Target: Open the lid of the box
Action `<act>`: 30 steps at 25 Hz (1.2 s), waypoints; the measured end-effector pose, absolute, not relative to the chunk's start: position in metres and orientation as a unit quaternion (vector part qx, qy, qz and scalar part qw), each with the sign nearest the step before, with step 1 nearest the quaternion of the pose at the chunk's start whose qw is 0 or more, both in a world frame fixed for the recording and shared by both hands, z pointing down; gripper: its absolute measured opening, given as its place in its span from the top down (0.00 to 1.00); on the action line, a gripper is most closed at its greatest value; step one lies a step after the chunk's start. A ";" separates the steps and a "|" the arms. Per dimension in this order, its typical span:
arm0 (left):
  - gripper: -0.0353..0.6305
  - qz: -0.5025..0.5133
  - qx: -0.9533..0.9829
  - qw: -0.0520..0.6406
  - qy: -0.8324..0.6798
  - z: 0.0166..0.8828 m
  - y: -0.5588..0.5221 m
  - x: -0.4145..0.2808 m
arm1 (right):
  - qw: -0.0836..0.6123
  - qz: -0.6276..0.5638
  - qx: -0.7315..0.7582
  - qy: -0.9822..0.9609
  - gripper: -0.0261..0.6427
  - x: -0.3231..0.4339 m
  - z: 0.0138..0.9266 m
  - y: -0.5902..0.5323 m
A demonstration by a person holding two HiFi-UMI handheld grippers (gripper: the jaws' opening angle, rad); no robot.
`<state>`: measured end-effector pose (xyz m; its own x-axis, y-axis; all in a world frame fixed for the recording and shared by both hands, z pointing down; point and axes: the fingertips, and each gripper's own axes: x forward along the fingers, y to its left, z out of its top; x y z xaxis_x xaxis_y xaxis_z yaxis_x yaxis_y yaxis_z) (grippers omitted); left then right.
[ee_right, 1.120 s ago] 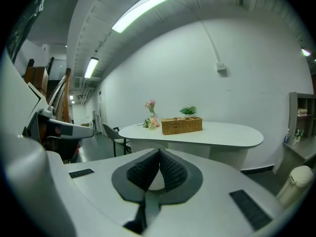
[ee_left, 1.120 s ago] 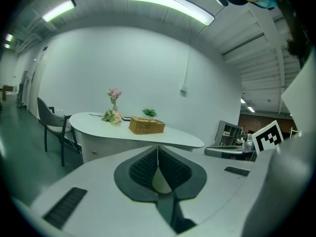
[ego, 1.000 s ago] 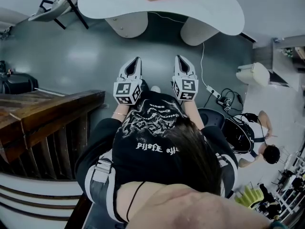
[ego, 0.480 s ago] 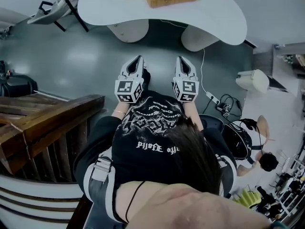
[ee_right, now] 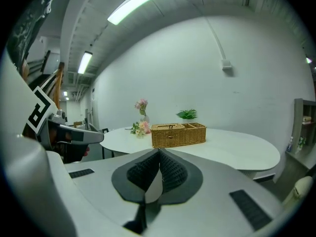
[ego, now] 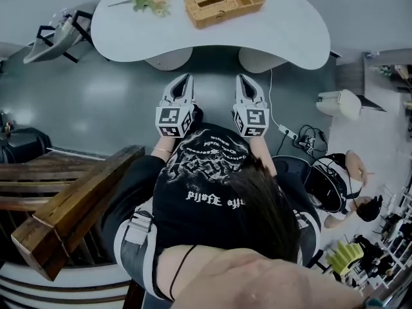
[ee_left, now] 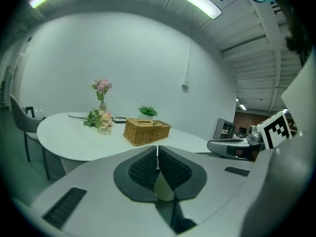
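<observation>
While left claw (ego: 186, 79) and right claw (ego: 241, 78) are closed | box (ego: 224, 3) well ahead

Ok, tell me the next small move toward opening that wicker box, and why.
Probably step forward to the table and bring the left gripper and right gripper up to the wicker box. Both are shut and empty, over the floor short of the table's edge, and the lid looks down.

The white lettering on the person's black shirt (ego: 209, 198) is too stylised to read.
</observation>
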<state>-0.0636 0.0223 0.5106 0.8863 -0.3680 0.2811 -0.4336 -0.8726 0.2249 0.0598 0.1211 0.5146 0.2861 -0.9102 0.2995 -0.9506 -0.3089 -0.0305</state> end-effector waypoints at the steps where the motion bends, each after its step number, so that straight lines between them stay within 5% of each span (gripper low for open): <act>1: 0.91 0.115 0.961 0.143 -0.206 0.511 0.013 -0.059 | 0.076 0.132 0.799 -0.581 0.92 0.064 0.514 0.114; 30: 0.91 0.133 0.970 0.149 -0.137 0.525 -0.155 0.030 | 0.109 0.147 0.827 -0.531 0.92 0.139 0.512 -0.033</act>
